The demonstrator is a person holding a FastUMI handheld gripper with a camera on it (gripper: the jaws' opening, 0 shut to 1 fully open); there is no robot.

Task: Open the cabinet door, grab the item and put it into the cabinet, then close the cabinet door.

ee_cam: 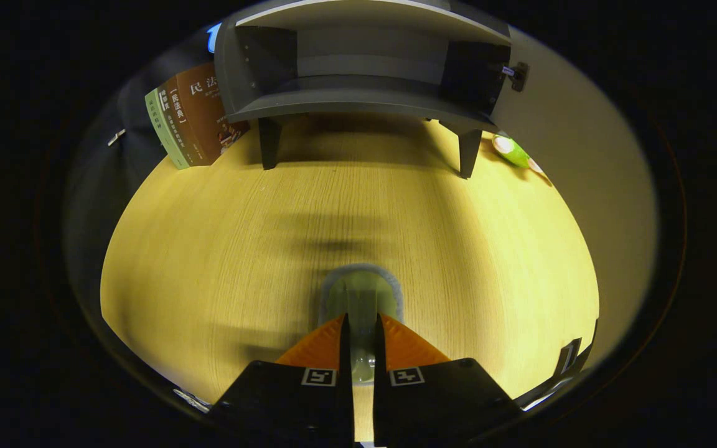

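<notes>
Wood-grain tabletop [221, 249] under hand-held gripper [361, 326] apparently pinching a blurred green item [361, 295].

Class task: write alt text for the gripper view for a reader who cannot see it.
The gripper is shut on a pale green item above a wooden table. Beyond stands a grey cabinet, door open, books beside it.

The scene is seen from a fisheye camera mounted on the gripper [361, 323], looking forward along its two fingers and down onto the wooden table [221, 249], close above it. Well beyond the fingers the open cabinet [358, 74] is faced head-on, with books [193, 115] beside it.
</notes>
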